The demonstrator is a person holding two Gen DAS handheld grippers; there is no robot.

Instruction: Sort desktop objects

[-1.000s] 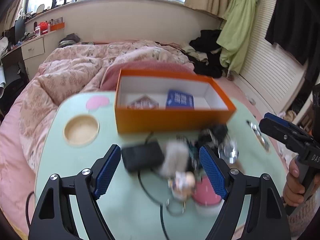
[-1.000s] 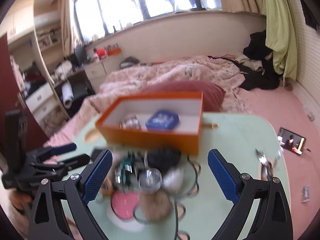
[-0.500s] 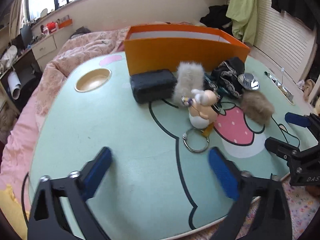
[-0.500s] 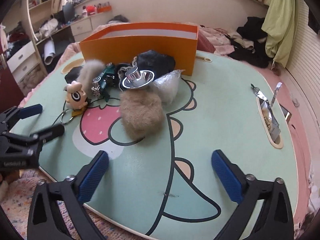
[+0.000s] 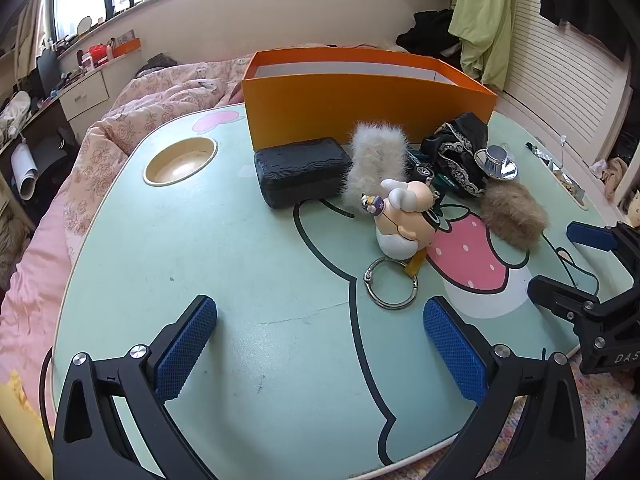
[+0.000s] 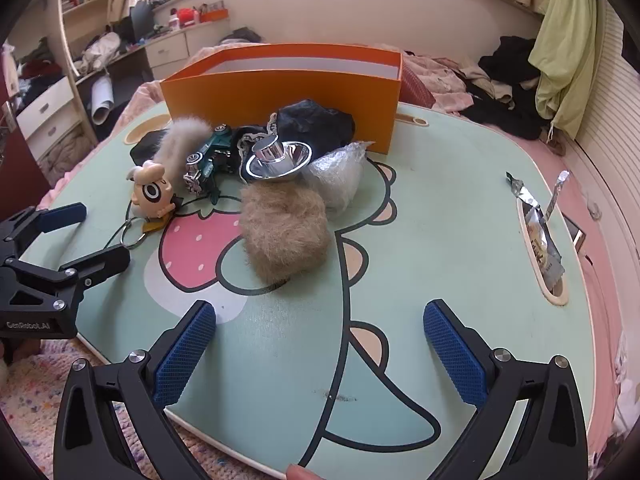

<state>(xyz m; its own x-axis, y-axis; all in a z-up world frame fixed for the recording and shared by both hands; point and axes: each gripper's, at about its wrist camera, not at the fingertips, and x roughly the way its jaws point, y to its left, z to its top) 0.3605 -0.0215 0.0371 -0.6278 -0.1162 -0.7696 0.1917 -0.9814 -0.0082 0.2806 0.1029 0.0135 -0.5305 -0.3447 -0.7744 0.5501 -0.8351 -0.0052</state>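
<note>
Both tongs, left [image 5: 320,338] and right [image 6: 319,338], gape wide, empty.

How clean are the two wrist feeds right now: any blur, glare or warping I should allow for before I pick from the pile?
Left wrist: sharp, no motion blur; fisheye bows the orange box and table edge; windows blown out. Right wrist: equally sharp; bright glints on the silver funnel-shaped piece and the crinkled plastic bag; soft daylight, faint shadows, dark vignette in the corners.
</note>
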